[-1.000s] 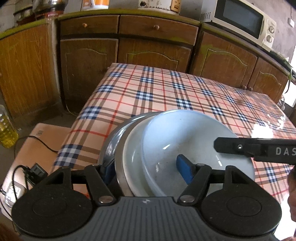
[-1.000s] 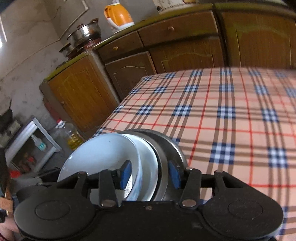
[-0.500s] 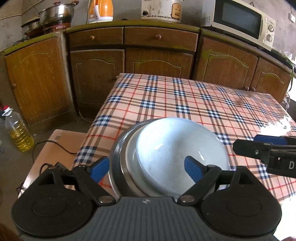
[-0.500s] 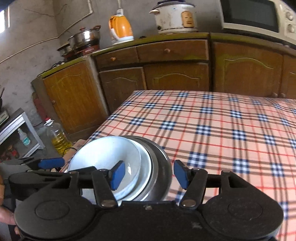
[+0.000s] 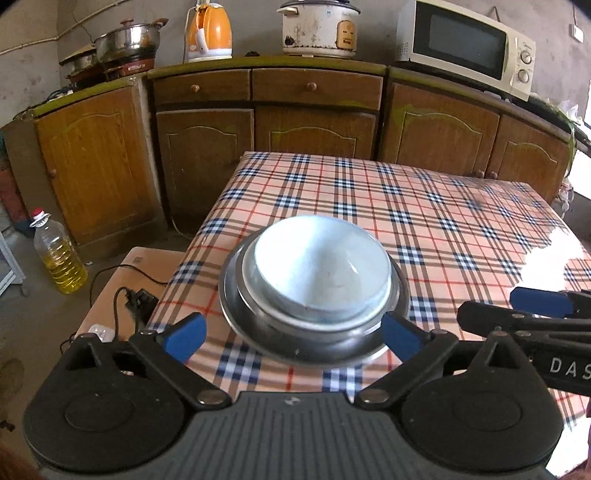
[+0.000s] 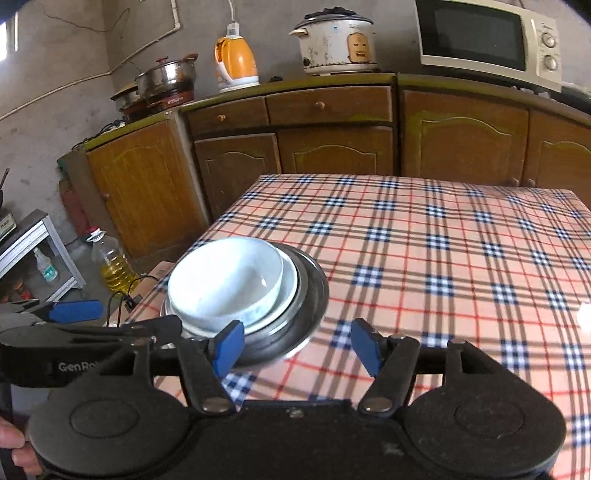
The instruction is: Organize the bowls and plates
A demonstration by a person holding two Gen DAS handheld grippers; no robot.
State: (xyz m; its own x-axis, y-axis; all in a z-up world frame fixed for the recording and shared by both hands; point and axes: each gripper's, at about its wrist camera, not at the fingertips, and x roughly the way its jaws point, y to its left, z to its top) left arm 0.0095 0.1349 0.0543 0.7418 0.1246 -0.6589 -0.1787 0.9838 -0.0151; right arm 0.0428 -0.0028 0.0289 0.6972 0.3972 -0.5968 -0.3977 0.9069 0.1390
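Now, stack: white bowl (image 5: 322, 266) nested in steel plate (image 5: 314, 332) on desk (image 6: 443, 258), saving space.
Left gripper (image 5: 293, 336): jaws apart, empty.
Right gripper (image 6: 297, 347): jaws apart, empty.

A home kitchen, plainly lived in. Behind the table (image 5: 424, 206) with its checked oilcloth, a run of wooden cabinets (image 5: 314, 114) with drawers under a worn green counter. On that counter, a microwave (image 5: 465, 48) at the right, a stained rice cooker (image 5: 317, 27) at the middle, an orange kettle (image 5: 208, 31) further left, then steel pots (image 5: 125, 40) on a small stove. Left of the table on the floor, an oil bottle (image 5: 59, 254) and a cardboard box (image 5: 125, 284) with a cable. Bare, rough plaster walls behind.
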